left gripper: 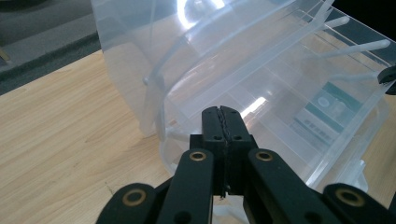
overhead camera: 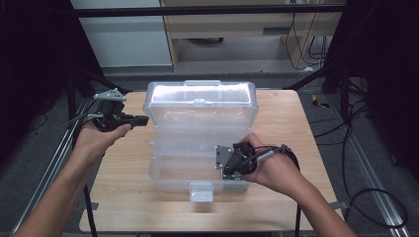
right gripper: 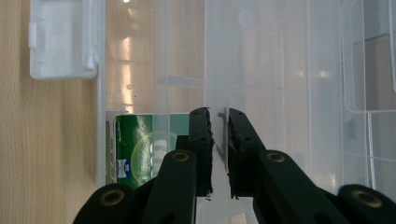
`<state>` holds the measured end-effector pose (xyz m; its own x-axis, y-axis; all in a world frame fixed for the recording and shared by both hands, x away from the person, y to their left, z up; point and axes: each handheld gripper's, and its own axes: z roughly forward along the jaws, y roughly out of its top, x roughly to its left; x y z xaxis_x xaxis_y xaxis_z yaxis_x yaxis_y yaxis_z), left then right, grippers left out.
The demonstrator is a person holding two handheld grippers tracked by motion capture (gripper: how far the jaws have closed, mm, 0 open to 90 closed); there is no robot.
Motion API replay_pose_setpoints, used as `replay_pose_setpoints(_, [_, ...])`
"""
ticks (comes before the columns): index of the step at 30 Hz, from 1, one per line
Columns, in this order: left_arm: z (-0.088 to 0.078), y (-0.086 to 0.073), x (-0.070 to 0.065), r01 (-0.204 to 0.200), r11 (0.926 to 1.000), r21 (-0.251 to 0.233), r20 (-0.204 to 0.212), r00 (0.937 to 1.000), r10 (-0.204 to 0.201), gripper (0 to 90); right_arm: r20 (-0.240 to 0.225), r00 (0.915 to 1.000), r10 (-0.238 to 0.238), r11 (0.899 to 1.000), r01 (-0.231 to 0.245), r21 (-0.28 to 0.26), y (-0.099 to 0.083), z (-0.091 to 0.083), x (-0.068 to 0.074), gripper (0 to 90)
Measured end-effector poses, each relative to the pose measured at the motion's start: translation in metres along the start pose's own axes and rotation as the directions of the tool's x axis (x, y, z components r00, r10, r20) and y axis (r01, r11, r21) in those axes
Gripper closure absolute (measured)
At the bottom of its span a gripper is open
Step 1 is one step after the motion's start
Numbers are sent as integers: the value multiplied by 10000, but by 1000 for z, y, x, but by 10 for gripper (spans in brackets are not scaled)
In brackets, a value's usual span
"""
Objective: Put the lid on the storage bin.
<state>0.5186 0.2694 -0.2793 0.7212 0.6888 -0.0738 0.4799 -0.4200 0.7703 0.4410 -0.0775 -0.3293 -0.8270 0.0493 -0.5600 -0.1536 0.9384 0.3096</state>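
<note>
The left gripper (overhead camera: 141, 119), jaws pressed together on nothing, hovers beside the left wall of the clear plastic organizer box (overhead camera: 197, 143), which sits lid-up at mid-table (overhead camera: 123, 197). At right, the right gripper (right gripper: 218, 135) pinches a thin clear tray wall inside it, above a green packet (right gripper: 140, 149).

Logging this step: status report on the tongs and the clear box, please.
Left tongs shut, empty, beside clear box. Right tongs clamped on inner tray wall. Lid up; nothing in the way.

One clear plastic box (overhead camera: 200, 143), one green packet (right gripper: 140, 149), two grippers.
</note>
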Motion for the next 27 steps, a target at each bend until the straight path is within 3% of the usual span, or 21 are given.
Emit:
replay_pose_setpoints(15, [-3,-4,-1,171,9998,92,33,9998,-171,900,-213,9998,-12,10000,10,-67,-2,1,4,817])
replay_pose_setpoints(27, [-3,-2,-5,58,9998,180,84,9999,-60,900,-277,9996,99,9999,-102,-121,-3,1,5,814])
